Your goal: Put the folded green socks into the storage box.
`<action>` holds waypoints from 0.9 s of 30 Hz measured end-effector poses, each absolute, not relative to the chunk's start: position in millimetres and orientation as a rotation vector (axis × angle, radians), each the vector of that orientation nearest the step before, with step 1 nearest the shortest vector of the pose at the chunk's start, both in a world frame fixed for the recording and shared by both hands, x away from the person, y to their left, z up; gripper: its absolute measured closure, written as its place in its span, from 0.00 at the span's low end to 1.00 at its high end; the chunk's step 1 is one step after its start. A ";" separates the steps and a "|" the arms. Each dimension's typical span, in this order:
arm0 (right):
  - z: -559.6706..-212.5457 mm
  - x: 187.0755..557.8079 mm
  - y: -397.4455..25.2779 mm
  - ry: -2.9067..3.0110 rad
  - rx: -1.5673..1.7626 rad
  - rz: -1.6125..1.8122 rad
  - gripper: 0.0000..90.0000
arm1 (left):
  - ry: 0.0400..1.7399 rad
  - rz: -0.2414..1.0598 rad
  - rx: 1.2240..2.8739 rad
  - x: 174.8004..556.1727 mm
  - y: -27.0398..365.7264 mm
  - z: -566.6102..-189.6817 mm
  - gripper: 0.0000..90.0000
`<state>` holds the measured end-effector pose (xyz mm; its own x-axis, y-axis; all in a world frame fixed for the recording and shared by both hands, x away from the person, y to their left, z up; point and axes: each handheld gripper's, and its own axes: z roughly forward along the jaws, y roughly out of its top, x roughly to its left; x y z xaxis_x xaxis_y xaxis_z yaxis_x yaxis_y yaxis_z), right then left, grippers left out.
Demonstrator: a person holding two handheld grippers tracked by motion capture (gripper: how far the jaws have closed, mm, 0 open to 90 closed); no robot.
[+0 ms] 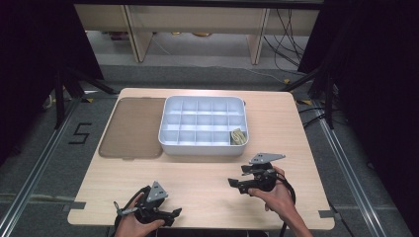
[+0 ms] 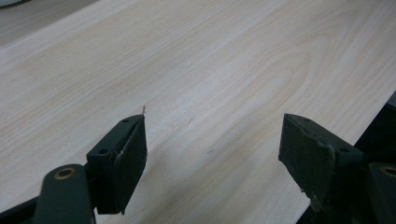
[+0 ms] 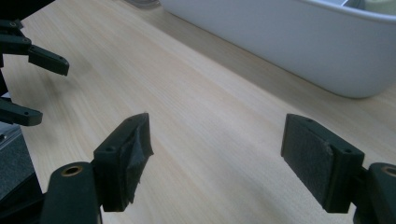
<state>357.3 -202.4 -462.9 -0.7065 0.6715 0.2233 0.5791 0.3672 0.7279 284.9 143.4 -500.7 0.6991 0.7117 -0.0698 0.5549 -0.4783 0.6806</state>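
1. Left claw (image 1: 174, 213): jaws apart, empty, low over the near desk (image 1: 207, 190) edge.
2. Right claw (image 1: 236, 184): jaws apart, empty, just short of the white divided tray (image 1: 170, 138).
3. Rolled item (image 1: 238, 137): in the tray's near-right compartment.
4. Brown lid (image 1: 132, 127): flat, left of tray.
5. Step, as judged: approach; next, reaching over the rim.

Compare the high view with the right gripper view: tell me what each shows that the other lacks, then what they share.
High view alone: the brown lid lying flat left of the tray, the tray's grid of compartments with a small item in its near right corner, and the person's hands.

Right gripper view alone: a close look at the right gripper, jaws wide apart with nothing between them.

Both: the white tray, the wooden table, and the left gripper, open.
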 end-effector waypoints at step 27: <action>-484.9 328.7 -212.6 2.502 1.132 1.311 0.20 | 0.959 0.298 2.204 283.7 140.0 -502.9 0.25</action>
